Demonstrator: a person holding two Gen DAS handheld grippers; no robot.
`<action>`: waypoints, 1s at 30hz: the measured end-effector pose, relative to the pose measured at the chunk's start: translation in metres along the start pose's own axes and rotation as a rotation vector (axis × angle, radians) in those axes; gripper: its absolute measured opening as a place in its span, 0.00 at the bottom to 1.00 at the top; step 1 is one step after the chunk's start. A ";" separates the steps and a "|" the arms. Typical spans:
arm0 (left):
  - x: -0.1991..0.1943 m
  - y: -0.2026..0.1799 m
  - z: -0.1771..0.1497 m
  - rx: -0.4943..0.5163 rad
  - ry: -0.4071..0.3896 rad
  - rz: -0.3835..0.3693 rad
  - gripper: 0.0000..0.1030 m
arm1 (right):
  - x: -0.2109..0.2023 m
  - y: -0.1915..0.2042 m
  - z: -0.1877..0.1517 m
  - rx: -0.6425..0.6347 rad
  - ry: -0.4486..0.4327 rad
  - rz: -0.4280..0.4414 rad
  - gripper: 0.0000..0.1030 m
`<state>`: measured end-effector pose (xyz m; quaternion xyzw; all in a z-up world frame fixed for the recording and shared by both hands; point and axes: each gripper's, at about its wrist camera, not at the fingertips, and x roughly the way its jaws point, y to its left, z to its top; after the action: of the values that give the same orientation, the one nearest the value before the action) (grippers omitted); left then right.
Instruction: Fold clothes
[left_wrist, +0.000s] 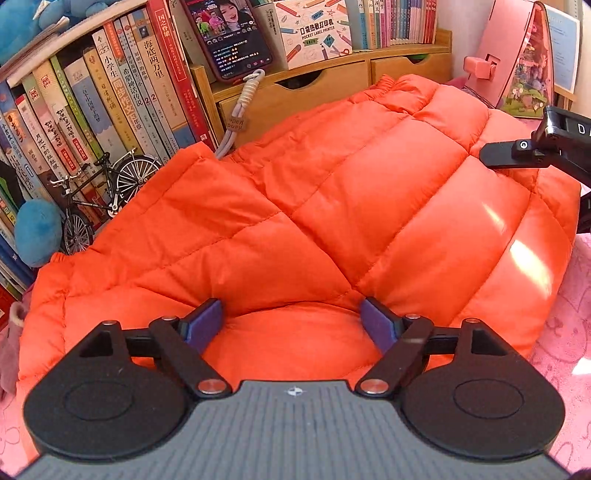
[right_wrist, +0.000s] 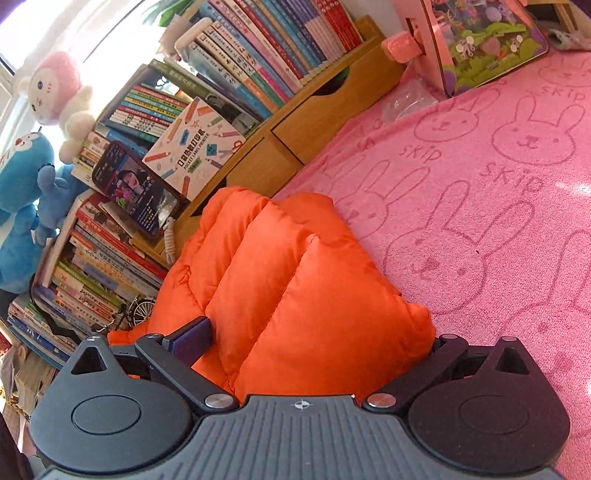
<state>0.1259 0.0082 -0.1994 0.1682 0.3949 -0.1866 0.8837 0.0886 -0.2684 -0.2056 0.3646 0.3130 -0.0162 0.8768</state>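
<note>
An orange quilted puffer jacket (left_wrist: 332, 206) lies on a pink bunny-print blanket (right_wrist: 480, 192). My left gripper (left_wrist: 295, 325) is open, its purple-padded fingers spread over the jacket's near edge, with a puffy fold bulging between them. The right gripper shows at the right edge of the left wrist view (left_wrist: 517, 155), over the jacket's right side. In the right wrist view my right gripper (right_wrist: 314, 343) is open wide around the jacket's thick edge (right_wrist: 295, 302). Its left finger (right_wrist: 192, 339) shows; the right finger is hidden behind the fabric.
A wooden drawer shelf (left_wrist: 314, 88) with books, a phone (left_wrist: 229, 37) and a white box stands behind the jacket. A model bicycle (left_wrist: 99, 195) and blue plush sit at left. A pink toy house (left_wrist: 524, 55) stands at the back right.
</note>
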 end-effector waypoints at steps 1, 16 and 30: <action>0.002 0.000 -0.002 -0.006 0.000 -0.005 0.81 | 0.000 0.006 0.002 -0.015 0.001 0.001 1.00; -0.001 0.019 -0.014 -0.211 0.007 -0.051 0.83 | -0.024 0.148 0.013 -0.481 -0.031 0.118 0.36; -0.131 0.163 -0.155 -1.003 0.040 -0.043 0.81 | -0.038 0.269 -0.136 -1.236 -0.198 0.173 0.32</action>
<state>0.0221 0.2454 -0.1734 -0.2820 0.4562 0.0114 0.8439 0.0542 0.0103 -0.0884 -0.1888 0.1512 0.2048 0.9485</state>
